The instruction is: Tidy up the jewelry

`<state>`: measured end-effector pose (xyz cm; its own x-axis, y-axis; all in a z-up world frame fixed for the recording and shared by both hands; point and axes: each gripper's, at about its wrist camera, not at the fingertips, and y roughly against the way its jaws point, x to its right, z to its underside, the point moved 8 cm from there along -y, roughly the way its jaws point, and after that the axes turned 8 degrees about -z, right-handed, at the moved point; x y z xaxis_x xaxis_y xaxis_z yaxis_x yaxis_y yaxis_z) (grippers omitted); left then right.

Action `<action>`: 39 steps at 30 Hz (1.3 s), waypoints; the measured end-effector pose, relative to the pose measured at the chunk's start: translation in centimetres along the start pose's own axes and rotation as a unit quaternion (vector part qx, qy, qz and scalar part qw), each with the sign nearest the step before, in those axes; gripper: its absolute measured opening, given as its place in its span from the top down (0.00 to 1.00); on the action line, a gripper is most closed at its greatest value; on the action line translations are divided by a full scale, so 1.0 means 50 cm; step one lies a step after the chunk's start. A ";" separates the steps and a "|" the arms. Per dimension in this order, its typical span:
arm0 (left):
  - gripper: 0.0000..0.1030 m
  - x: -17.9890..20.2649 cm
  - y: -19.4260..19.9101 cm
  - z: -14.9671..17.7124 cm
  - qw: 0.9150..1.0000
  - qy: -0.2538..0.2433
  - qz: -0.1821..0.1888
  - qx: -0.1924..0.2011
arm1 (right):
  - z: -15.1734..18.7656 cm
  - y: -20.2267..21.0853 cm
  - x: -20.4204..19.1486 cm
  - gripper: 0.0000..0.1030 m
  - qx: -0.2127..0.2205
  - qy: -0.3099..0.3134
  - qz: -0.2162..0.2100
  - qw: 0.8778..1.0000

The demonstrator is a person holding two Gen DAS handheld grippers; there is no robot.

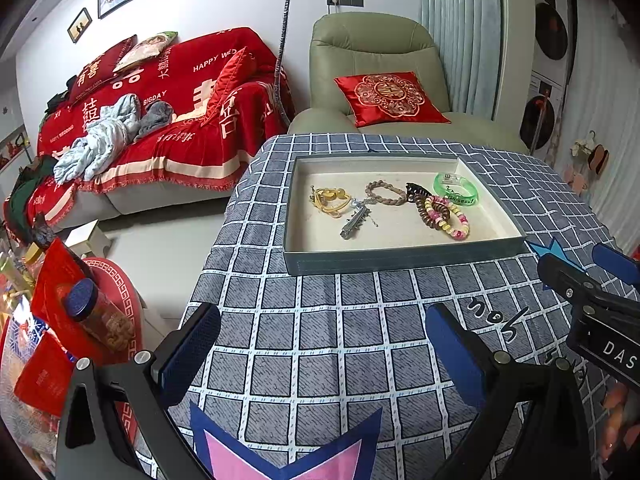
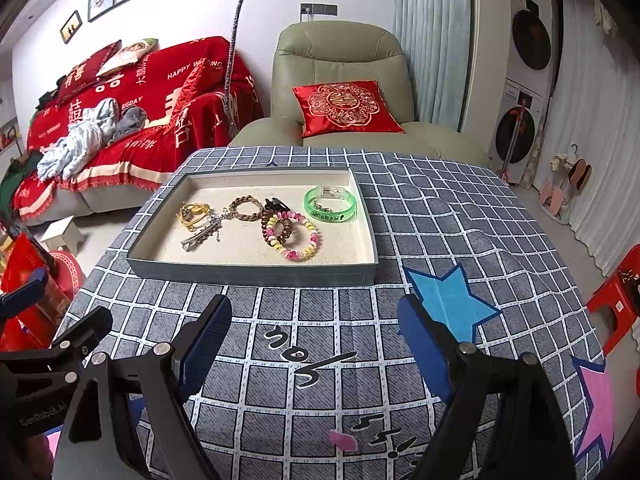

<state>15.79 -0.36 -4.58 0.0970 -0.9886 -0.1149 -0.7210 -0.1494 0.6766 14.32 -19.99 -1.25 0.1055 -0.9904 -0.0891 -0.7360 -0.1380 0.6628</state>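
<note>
Grey tray (image 2: pixel 256 274) of tangled jewelry, both tools (image 1: pixel 320 348) (image 2: pixel 316 344) spread, bases cut off.

- The surface (image 2: pixel 460 208) is covered by a grey-blue cloth (image 2: pixel 320 396) with a white grid, printed with blue and pink stars and black lettering.
- A shallow rectangular tray (image 2: pixel 256 272) with grey walls and a cream lining lies directly on the cloth, toward the far side, left of the blue star (image 2: pixel 452 304).
- The tray sits flat, its long side facing the cameras.
</note>
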 end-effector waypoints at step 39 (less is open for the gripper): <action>0.00 -0.002 0.002 0.005 1.000 0.004 0.000 -0.003 | 0.000 -0.001 -0.001 0.15 0.000 -0.002 -0.001 1.000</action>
<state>15.52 -0.27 -4.68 0.1027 -0.9886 -0.1103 -0.7174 -0.1504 0.6802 14.36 -19.93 -1.26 0.1046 -0.9902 -0.0927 -0.7354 -0.1397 0.6630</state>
